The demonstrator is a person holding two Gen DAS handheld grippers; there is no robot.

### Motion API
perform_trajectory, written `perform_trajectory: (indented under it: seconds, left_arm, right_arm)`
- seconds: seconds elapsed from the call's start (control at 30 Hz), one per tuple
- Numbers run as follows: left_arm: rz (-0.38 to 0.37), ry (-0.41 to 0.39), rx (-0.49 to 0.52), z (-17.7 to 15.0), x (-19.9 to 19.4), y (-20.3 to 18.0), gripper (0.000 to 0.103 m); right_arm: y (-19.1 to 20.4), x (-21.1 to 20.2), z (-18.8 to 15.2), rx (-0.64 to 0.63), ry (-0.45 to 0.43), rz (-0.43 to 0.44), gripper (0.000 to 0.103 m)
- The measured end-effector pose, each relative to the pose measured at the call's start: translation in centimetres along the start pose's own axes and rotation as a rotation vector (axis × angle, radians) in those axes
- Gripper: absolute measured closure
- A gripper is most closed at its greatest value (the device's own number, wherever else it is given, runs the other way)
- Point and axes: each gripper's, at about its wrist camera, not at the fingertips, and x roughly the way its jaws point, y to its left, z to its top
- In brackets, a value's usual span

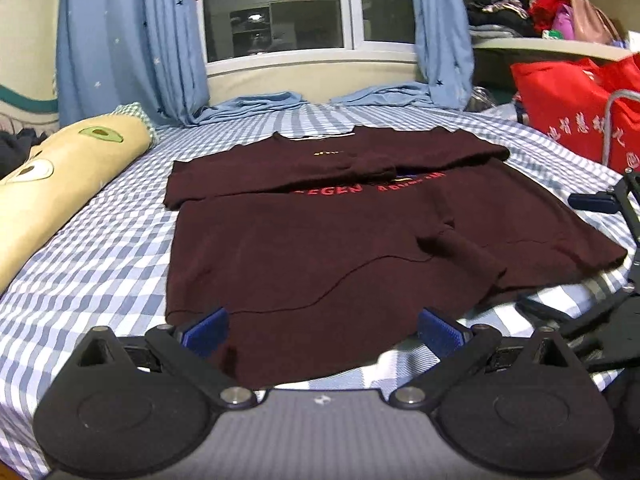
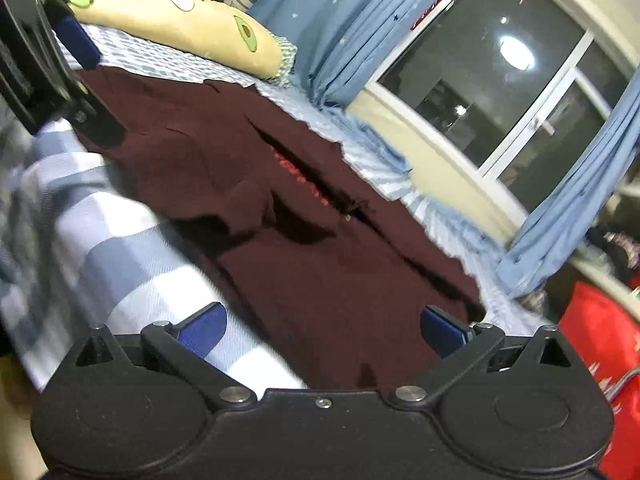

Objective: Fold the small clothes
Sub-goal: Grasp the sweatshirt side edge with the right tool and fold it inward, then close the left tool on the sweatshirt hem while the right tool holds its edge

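A dark maroon T-shirt (image 1: 320, 240) with red lettering lies flat on the blue-and-white checked bed sheet (image 1: 100, 264), its sleeves folded in over the chest. My left gripper (image 1: 322, 334) stands open over the shirt's near hem, blue pads wide apart, nothing between them. The right gripper's black frame shows at the right edge of the left wrist view. In the right wrist view the same shirt (image 2: 304, 248) runs away from the camera, and my right gripper (image 2: 324, 332) is open at the shirt's side edge, holding nothing. The left gripper's black body sits at the upper left there.
A long cream pillow with avocado prints (image 1: 52, 184) lies along the left of the bed. Blue curtains (image 1: 132, 40) and a window (image 1: 276, 8) stand behind. A red bag (image 1: 576, 108) and shelves with clothes (image 1: 520, 12) are at the right.
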Motion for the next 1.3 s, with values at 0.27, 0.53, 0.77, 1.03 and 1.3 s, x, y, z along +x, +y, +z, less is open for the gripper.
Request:
perform_trajectory:
  seconds: [0.27, 0.53, 0.77, 1.03, 1.3]
  left_arm:
    - [-0.028, -0.047, 0.084, -0.4, -0.8, -1.1, 0.001]
    - [-0.026, -0.061, 0.283, -1.0, 1.6, -6.5, 0.001]
    - [0.03, 0.006, 0.243, 0.9, 4.0, -5.8, 0.017]
    - [0.271, 0.047, 0.226, 1.2, 5.2, -0.7, 0.053]
    - [0.243, -0.011, 0.156, 1.3, 4.4, 1.9, 0.086]
  right_arm:
    - [-1.4, 2.0, -0.2, 0.028, -0.02, -0.228, 0.001]
    - [-5.8, 0.5, -0.7, 0.136, -0.052, -0.076, 0.062]
    - [-6.9, -0.6, 1.0, 0.199, -0.105, -0.046, 0.095]
    - [-8.5, -0.9, 1.5, 0.261, -0.135, -0.059, 0.096]
    - [-7.3, -0.1, 0.9, 0.293, -0.072, -0.055, 0.087]
